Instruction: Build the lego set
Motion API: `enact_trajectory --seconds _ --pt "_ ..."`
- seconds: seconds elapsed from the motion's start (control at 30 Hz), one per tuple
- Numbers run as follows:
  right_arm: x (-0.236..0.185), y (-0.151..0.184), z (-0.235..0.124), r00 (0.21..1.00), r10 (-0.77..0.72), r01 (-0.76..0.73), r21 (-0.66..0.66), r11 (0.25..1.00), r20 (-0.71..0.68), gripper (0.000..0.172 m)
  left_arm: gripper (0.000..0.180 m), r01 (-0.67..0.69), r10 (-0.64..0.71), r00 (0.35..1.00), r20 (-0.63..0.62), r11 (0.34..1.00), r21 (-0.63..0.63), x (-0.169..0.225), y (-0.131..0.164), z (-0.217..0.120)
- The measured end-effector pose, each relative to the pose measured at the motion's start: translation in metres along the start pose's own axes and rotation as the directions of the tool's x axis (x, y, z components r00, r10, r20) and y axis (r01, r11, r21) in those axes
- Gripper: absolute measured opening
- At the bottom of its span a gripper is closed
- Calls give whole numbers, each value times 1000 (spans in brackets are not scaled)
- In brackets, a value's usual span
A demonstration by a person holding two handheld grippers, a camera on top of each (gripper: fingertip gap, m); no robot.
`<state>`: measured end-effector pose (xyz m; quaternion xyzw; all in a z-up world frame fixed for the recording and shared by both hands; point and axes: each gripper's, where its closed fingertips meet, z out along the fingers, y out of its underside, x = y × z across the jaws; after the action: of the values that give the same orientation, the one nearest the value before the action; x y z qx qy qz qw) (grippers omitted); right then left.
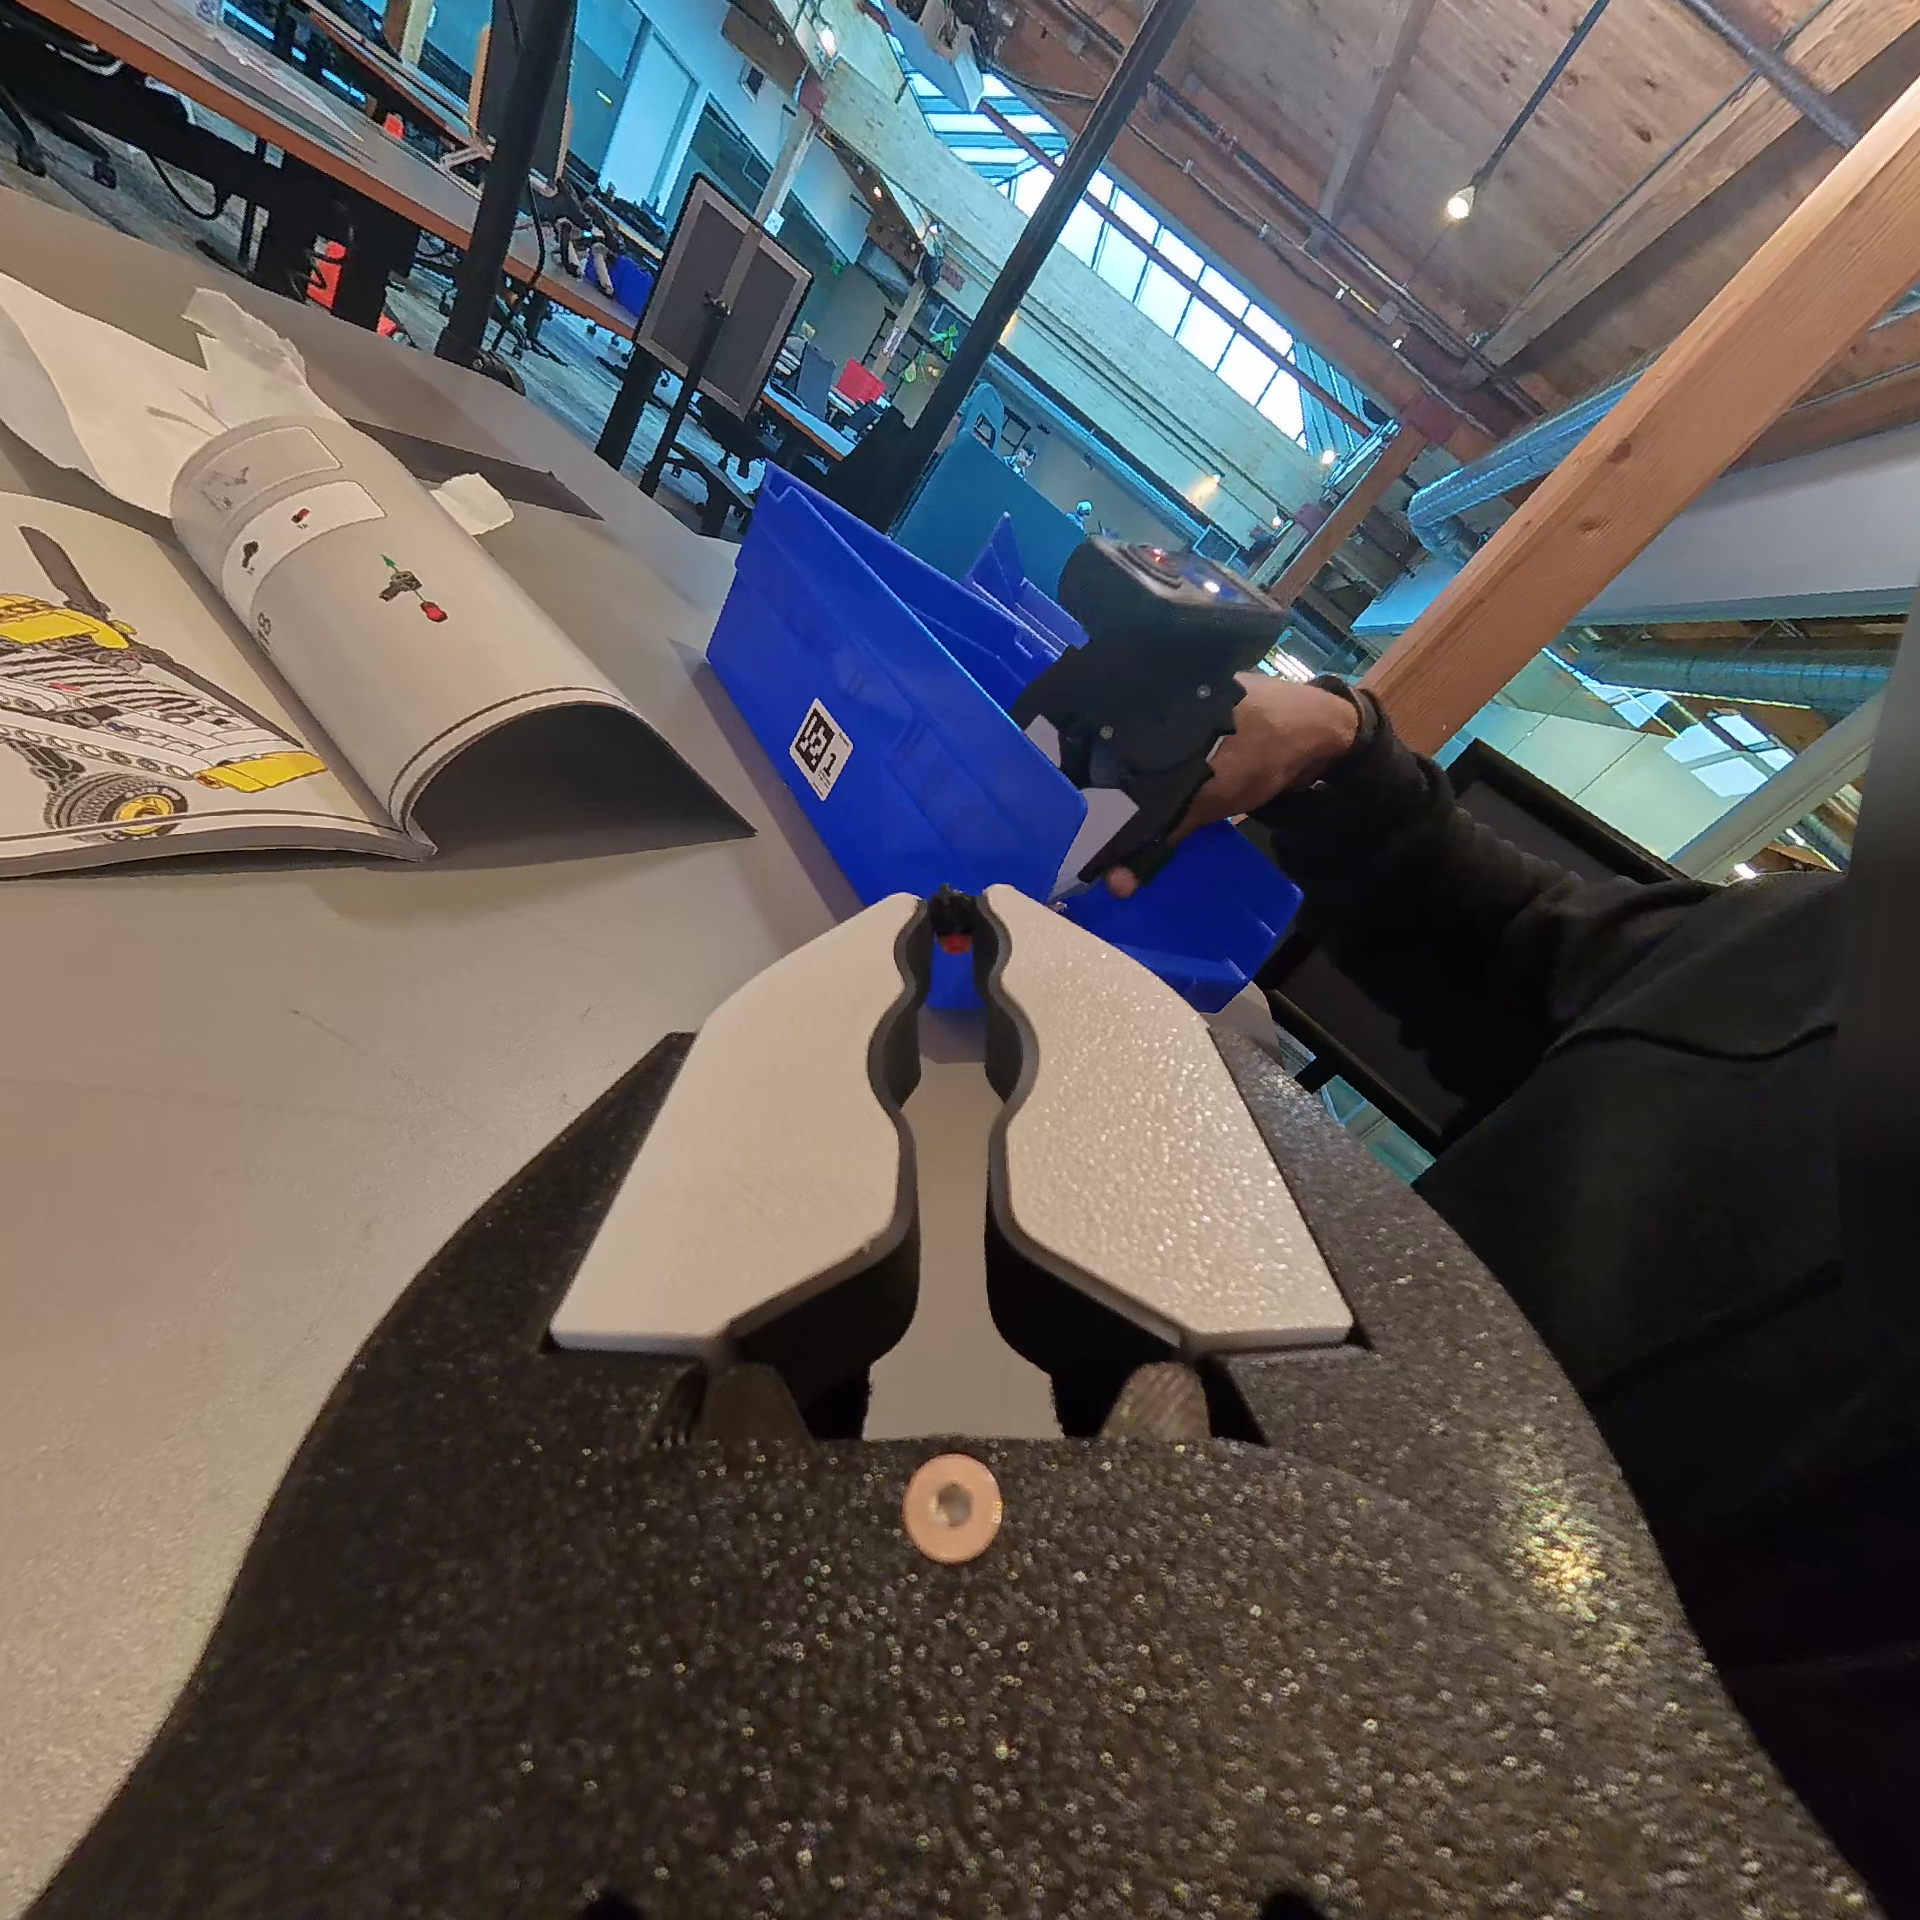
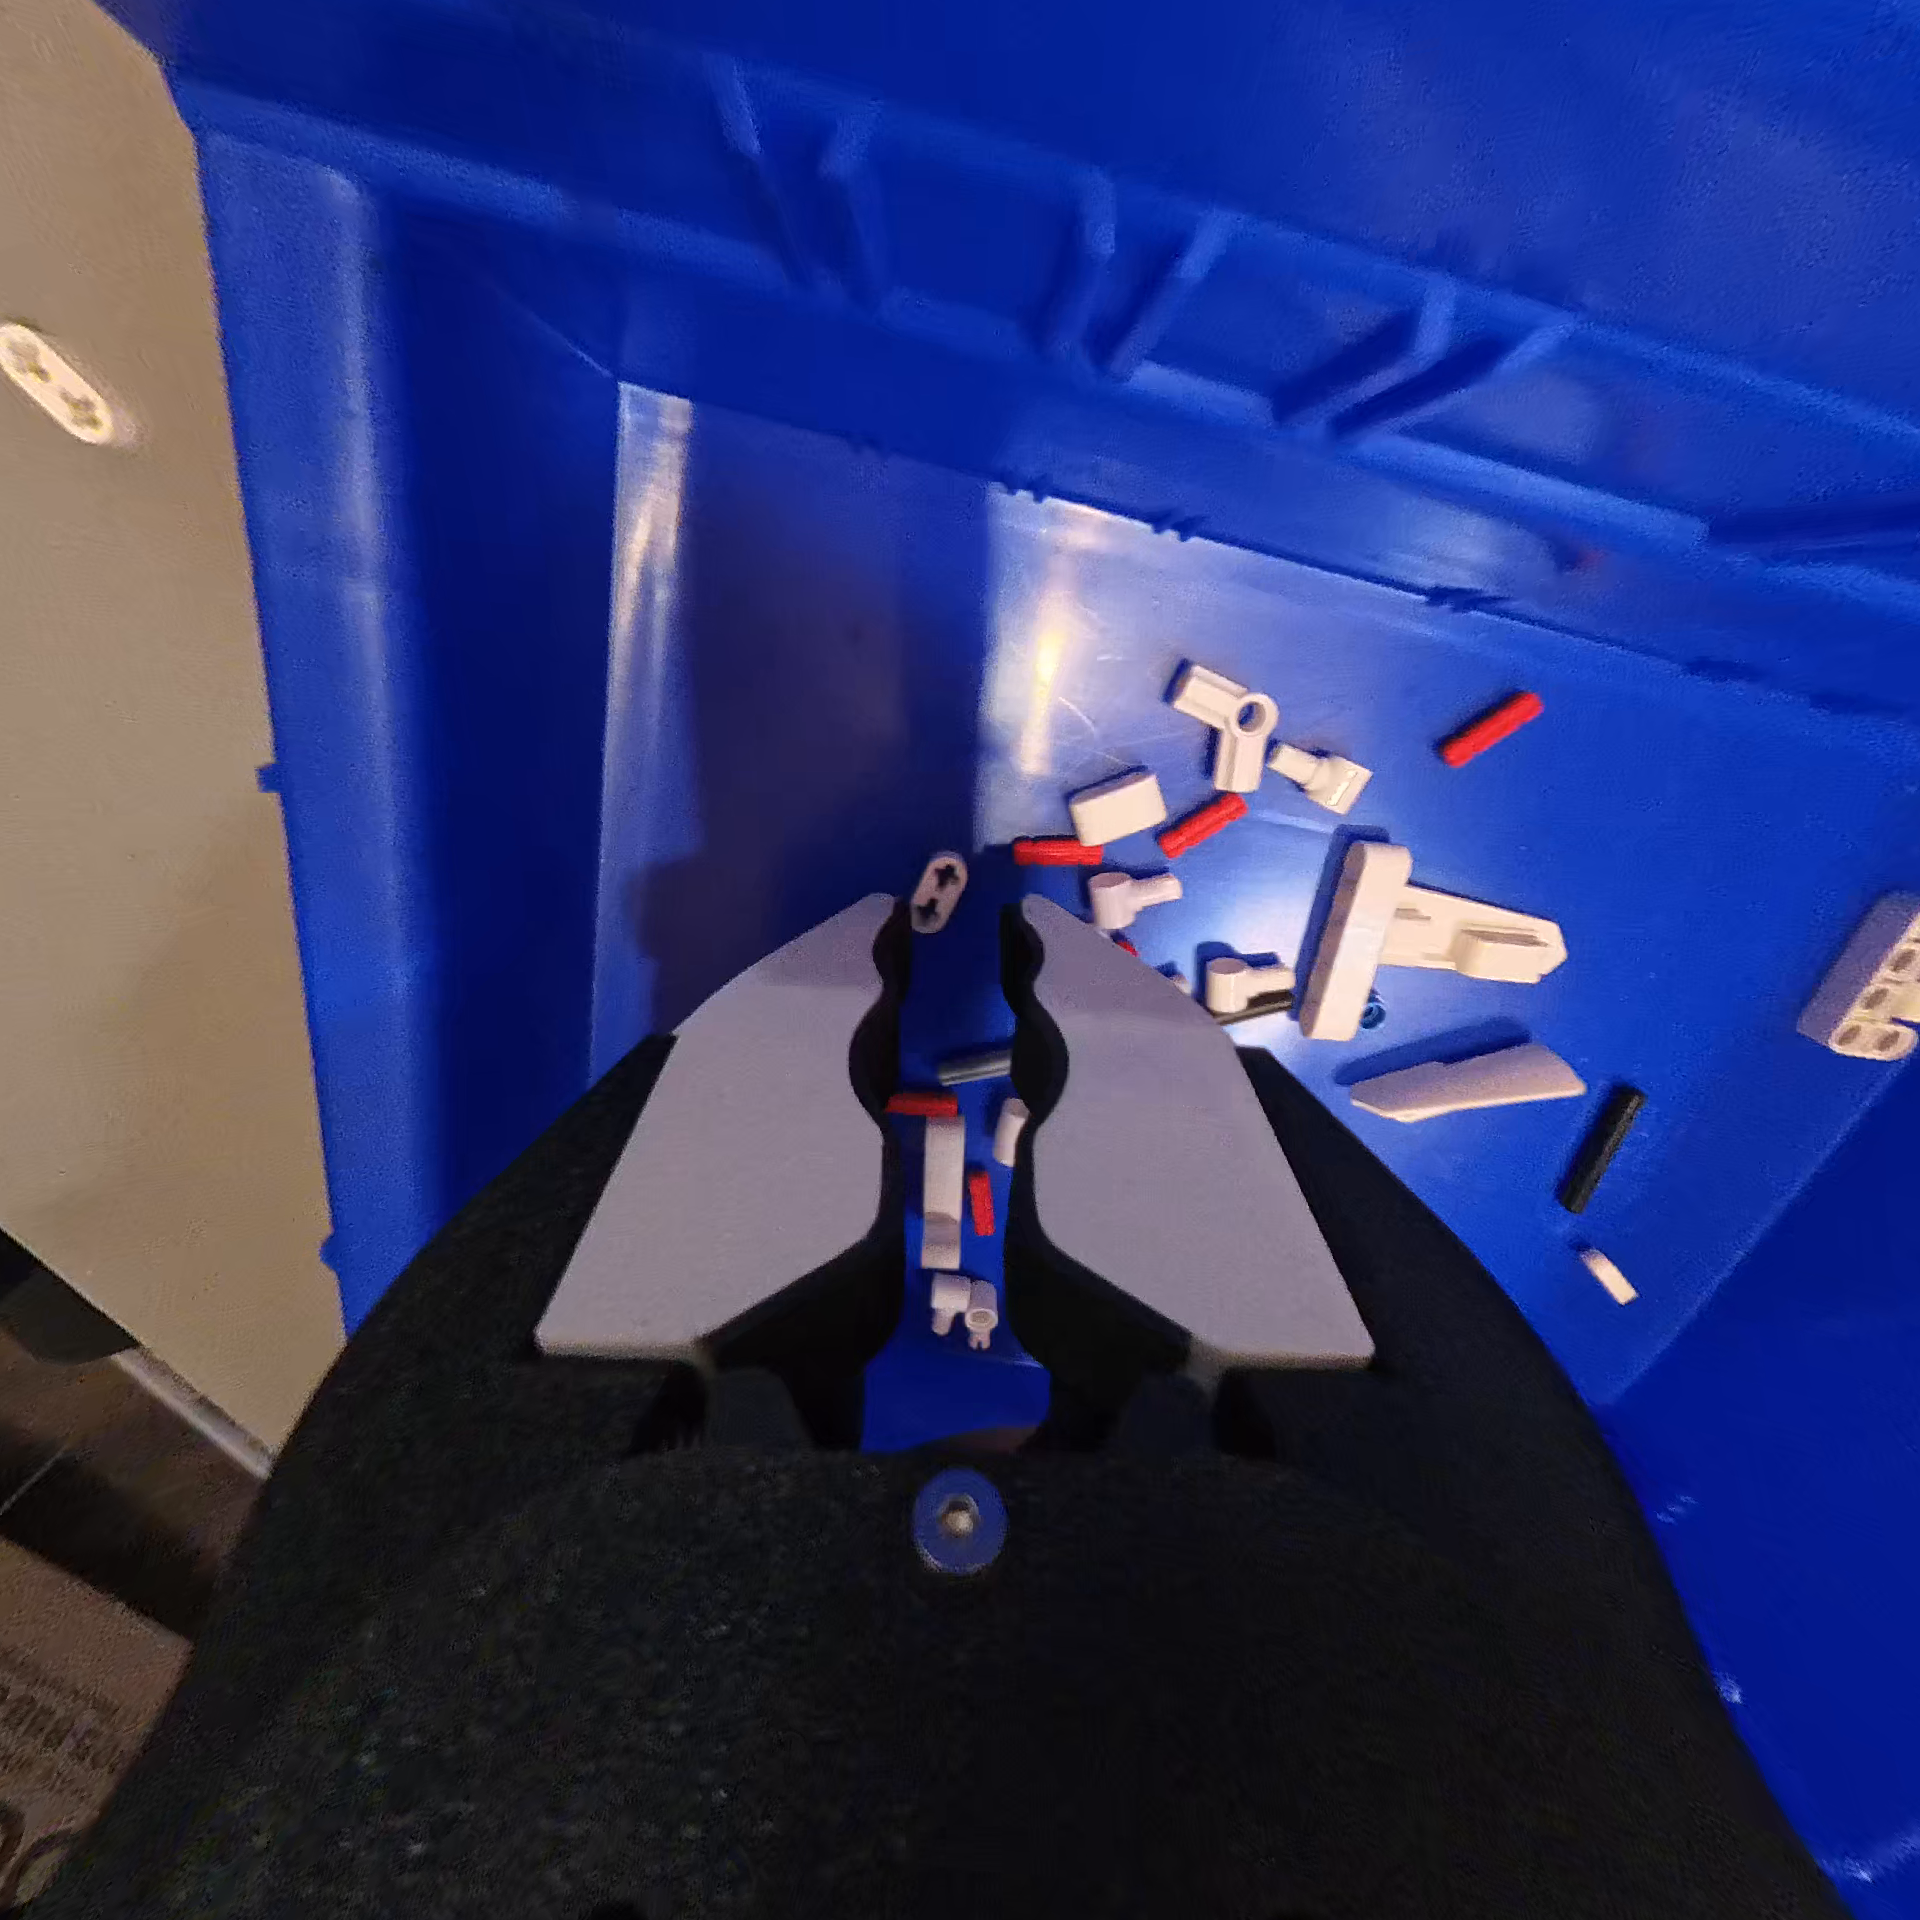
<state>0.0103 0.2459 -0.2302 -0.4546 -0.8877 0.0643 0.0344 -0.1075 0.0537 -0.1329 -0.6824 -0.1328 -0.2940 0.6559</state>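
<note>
Inside the blue bin (image 2: 1351, 312), the right gripper (image 2: 961, 914) has its jaws apart beside a small grey two-hole link (image 2: 938, 889), untouched by the right pad; centring it before closing seems wise. The left gripper (image 1: 953, 914), over the desk (image 1: 312, 1091), is clamped on a small black-and-red piece (image 1: 951, 928).

A grey counter (image 1: 208, 1143) stands in a bright workshop with timber beams (image 1: 1662, 416), skylight windows (image 1: 1195, 301) and distant desks (image 1: 395, 177).
</note>
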Motion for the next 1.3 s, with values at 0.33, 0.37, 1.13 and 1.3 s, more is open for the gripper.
enact_trajectory --seconds 0.33,0.37,1.13,1.3 --pt "-5 -3 -2 1000 10 -9 39 999 -28 8 7 -10 10 1000 1 1000 -7 2 2 -1" --pt "-7 -6 -9 999 17 -14 65 998 -35 8 7 -11 11 1000 0 1000 -6 3 2 -2" --pt "-132 -116 22 980 -199 196 172 965 -1 8 7 -74 75 997 9 995 -63 11 12 -14" --pt "-129 -116 20 984 -176 171 199 965 8 18 7 -78 78 997 6 995 -68 12 13 -13"
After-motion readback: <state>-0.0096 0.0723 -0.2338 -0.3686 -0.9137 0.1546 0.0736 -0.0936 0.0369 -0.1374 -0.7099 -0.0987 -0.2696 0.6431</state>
